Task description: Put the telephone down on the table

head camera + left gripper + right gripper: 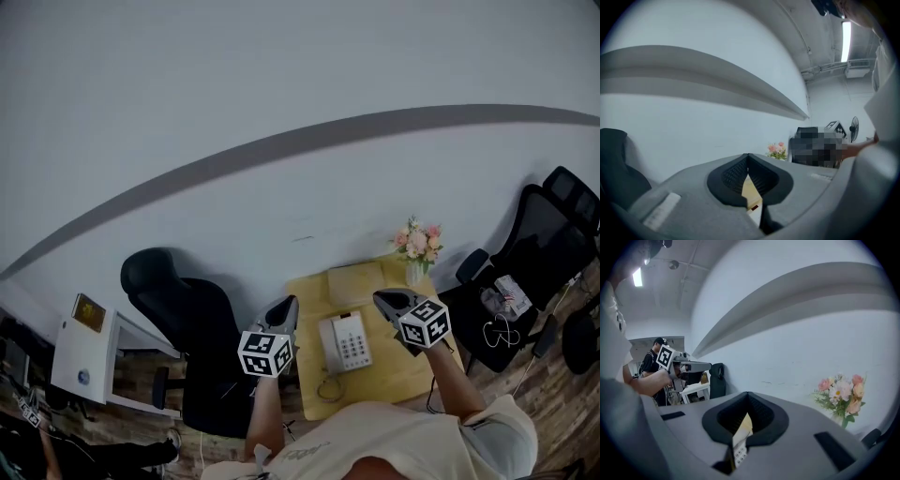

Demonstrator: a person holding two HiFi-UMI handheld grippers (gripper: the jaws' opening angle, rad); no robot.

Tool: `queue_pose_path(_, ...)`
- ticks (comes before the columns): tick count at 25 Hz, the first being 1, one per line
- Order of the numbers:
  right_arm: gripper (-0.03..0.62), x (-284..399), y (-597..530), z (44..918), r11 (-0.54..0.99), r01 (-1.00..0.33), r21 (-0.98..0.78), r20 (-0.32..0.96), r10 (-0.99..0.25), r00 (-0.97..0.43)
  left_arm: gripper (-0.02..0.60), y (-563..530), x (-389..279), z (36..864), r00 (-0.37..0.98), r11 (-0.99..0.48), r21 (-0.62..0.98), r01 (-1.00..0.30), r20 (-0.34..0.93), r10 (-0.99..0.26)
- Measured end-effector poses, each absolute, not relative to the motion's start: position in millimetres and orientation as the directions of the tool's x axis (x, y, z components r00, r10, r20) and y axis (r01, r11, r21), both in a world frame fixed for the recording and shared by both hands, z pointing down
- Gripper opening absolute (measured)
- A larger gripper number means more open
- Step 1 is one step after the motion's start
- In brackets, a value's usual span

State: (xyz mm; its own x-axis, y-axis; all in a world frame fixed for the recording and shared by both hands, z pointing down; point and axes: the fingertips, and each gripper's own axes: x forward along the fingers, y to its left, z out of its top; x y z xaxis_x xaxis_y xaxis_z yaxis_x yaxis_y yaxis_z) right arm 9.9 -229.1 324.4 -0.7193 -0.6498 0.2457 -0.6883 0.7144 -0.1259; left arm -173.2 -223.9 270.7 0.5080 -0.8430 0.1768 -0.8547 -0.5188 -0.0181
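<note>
The telephone point(345, 341) lies near the middle of the desk point(392, 373), with what may be a flat pad point(354, 282) behind it, toward the wall. A vase of flowers point(418, 246) stands at the desk's far right corner. The left tool point(288, 304) and the right tool point(379, 298) flank the telephone, apart from it. A left chair point(192, 323) stands beside the desk, and a right chair point(539, 234) on the other side.
</note>
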Motion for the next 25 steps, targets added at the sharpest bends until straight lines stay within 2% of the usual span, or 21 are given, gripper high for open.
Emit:
queue_pose_path(11, 0.002, -2.9, -228.0, 300.4, 0.736, -0.673, -0.072, 0.206, -0.649, -0.732, 0.018, -229.7, -200.4, 270.9, 0.44, -0.446, -0.001, -0.895, 0.151, -0.885)
queue_pose_path(18, 0.002, -5.1, -232.9, 298.3, 0.724, -0.683, -0.099, 0.169, -0.664, -0.728, 0.018, -234.1, -191.2, 285.4, 0.458, -0.466, -0.002, -0.885, 0.177, -0.871)
queue_pose_path(25, 0.002, 1.3, -237.9, 276.0, 0.701, -0.71, -0.069, 0.124, -0.7, -0.703, 0.018, -230.9, -188.2, 269.2, 0.469, -0.472, 0.004, -0.882, 0.121, -0.875)
